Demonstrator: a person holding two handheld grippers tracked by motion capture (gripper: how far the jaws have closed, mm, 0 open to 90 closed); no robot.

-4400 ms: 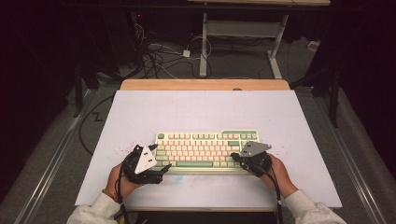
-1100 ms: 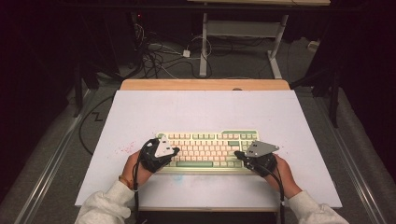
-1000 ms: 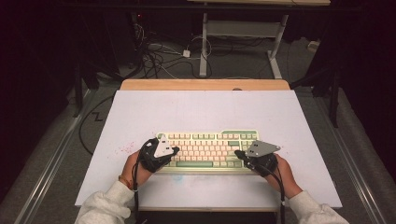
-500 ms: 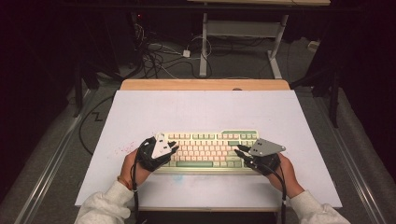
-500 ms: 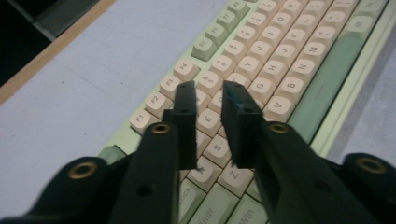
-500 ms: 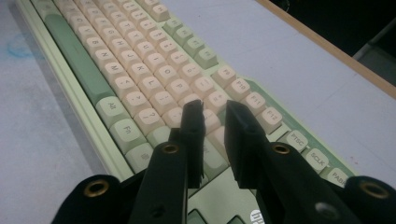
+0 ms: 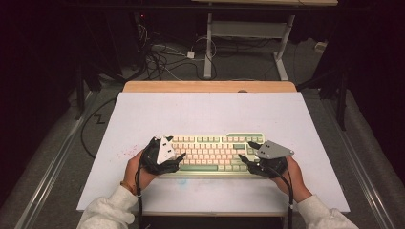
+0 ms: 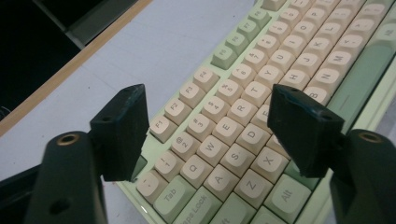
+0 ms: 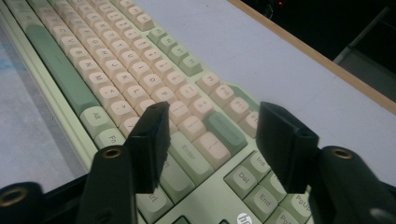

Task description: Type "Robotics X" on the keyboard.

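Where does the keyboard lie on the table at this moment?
In the high view the keyboard lies flat on the white table, near the person's edge, between the left gripper and the right gripper.

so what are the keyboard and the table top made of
keyboard: looks like moulded plastic, with matte cream and green keycaps and printed legends. table top: a smooth pale sheet, perhaps laminate or a mat, over a board that looks like wood along the far edge.

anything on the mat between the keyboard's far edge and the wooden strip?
Nothing: in the high view the white mat lies bare between the keyboard and the wooden strip.
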